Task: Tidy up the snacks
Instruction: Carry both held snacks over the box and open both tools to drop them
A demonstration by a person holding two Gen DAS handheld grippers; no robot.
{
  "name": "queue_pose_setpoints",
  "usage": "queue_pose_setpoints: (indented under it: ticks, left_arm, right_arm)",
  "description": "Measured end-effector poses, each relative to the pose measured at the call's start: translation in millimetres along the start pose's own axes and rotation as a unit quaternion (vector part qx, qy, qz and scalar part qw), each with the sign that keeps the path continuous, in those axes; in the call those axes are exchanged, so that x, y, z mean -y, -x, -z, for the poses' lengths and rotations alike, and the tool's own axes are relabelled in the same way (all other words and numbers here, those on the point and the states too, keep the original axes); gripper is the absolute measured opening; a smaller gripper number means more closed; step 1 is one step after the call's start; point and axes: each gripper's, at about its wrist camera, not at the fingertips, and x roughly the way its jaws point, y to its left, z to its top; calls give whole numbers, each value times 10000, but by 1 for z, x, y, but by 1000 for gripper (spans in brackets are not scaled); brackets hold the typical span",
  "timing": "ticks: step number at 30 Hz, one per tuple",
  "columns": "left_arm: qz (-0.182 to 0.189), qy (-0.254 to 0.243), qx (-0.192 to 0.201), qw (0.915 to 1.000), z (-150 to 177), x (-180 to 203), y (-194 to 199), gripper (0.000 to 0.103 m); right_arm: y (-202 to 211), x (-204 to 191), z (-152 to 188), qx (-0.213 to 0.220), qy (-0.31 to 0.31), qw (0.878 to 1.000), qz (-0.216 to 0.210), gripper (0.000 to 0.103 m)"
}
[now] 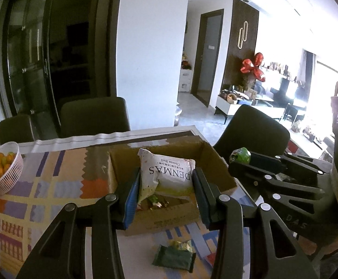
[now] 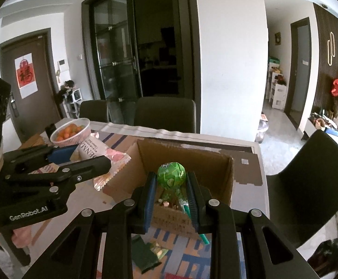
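Observation:
An open cardboard box stands on the table with small wrapped snacks on its floor. My left gripper is shut on a white DENMAS cheese ball bag and holds it over the box; the bag also shows in the right wrist view. My right gripper is shut on a green lollipop above the box; the lollipop also shows in the left wrist view. A dark green packet lies on the cloth in front of the box.
A white basket of oranges stands at the table's left. A patterned cloth covers the table. Dark chairs stand behind the table and at its right.

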Motion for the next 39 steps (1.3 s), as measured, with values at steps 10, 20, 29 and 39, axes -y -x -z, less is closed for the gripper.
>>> queue_pose_setpoints:
  ticks: [10, 20, 29, 39]
  left_arm:
    - [-137, 142, -245, 9995, -11, -17, -33, 44]
    - [-274, 119, -433, 9986, -12, -23, -62, 44]
    - [-628, 55, -390, 9972, -5, -23, -72, 68]
    - [-659, -179, -206, 9975, 11, -1, -31, 72]
  right_arm:
    - [-39, 13, -14, -268, 51, 9996, 68, 27]
    - [-69, 23, -15, -521, 70, 9986, 73, 27]
    - [-81, 31, -10, -533, 30, 9979, 372, 53]
    - [-37, 25, 10, -271, -15, 9985, 468, 56]
